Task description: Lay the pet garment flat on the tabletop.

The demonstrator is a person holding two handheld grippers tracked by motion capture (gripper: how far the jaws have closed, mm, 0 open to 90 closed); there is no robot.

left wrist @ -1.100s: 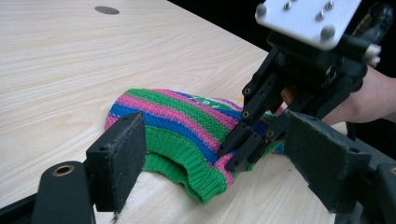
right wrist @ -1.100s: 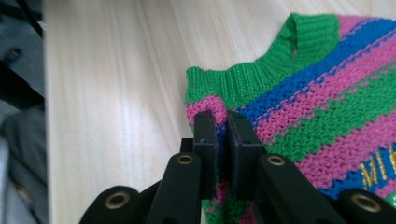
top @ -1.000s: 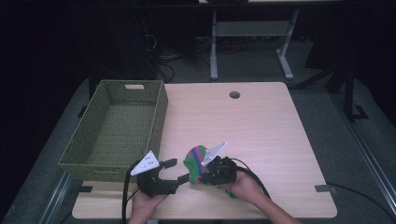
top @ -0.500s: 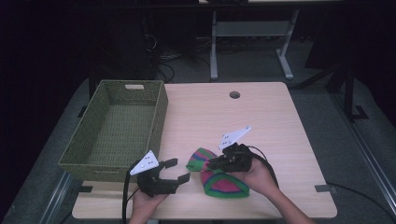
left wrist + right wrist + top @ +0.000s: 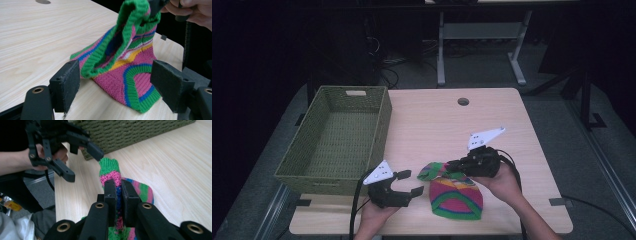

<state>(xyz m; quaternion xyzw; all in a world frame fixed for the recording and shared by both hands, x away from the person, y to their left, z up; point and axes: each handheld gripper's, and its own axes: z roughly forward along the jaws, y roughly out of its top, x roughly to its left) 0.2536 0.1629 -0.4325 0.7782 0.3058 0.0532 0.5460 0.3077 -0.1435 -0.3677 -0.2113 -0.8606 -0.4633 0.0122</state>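
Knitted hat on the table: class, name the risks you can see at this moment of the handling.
1. The right gripper pinches only the rim of the knitted hat; the knit might slip out.
2. The rest lies on the table, so lifting could drag it.
3. The left gripper waits open beside the wicker basket and could snag the loose knit.

Right claw (image 5: 455, 165) pinching striped knit hat (image 5: 455, 196), left claw (image 5: 410, 183) spread wide

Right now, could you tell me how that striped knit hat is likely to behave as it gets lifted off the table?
Probably floppy: the hat sags from the right gripper pinching its rim, while its crown lies on the table. It likely weighs little, since one pinch raises the rim. The ribbed knit probably will not slip, though it may stretch.
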